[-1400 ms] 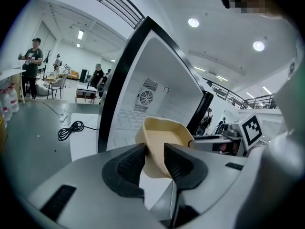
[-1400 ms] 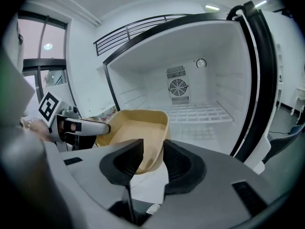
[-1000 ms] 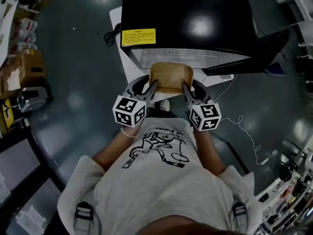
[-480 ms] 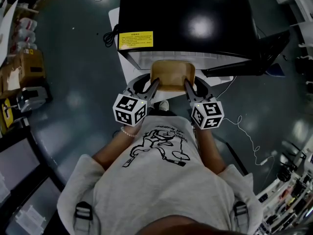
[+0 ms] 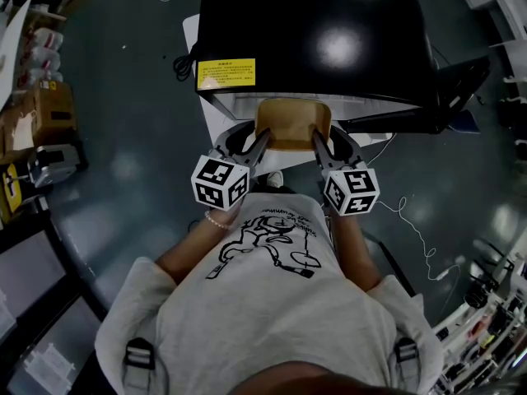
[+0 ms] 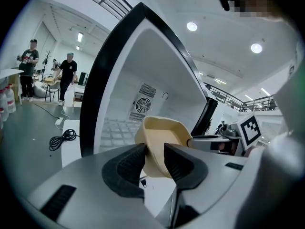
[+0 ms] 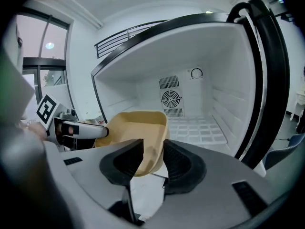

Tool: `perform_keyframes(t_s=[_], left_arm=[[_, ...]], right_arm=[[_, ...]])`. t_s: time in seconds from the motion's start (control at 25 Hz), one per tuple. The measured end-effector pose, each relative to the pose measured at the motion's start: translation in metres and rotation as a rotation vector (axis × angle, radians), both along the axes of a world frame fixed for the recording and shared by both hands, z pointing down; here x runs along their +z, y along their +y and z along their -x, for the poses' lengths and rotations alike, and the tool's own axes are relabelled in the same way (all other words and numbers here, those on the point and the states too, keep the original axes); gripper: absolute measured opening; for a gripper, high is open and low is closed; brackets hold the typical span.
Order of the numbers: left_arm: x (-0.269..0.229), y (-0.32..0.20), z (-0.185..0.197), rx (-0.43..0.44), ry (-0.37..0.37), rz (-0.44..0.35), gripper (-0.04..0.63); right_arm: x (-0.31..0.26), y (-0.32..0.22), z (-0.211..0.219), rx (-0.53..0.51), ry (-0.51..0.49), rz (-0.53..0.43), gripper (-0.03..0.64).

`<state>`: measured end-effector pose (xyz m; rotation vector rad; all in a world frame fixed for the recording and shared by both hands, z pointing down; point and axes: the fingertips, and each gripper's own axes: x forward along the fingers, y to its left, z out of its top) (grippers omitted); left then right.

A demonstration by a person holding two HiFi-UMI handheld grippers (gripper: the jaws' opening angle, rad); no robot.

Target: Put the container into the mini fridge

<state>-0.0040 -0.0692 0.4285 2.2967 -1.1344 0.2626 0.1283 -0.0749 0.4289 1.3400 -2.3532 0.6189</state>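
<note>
- Head view: the tan container (image 5: 292,124) hangs at the open mouth of the black mini fridge (image 5: 313,31), with the left gripper (image 5: 260,144) on its left side and the right gripper (image 5: 316,144) on its right.
- Left gripper view: the fingers (image 6: 126,163) pinch the container's left wall at the rim, one inside and one outside.
- Right gripper view: the right gripper's fingers (image 7: 183,165) pinch the right wall the same way, and the white fridge floor (image 7: 195,123) lies just beyond.
- The container looks empty, thin-walled and light. It is probably plastic that flexes a little, with smooth sides that might slip.
- Opposite walls near the rim seem the sensible hold, since that keeps it level. A hard squeeze could bow the walls.
</note>
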Motion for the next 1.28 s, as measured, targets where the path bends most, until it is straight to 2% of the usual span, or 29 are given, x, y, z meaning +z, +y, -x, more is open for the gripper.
perform_keyframes(t_s=[1.28], left_arm=[[0.005, -0.047, -0.025, -0.02, 0.016, -0.019, 0.135]], right_arm=[[-0.002, -0.055, -0.024, 0.006, 0.014, -0.051, 0.138]])
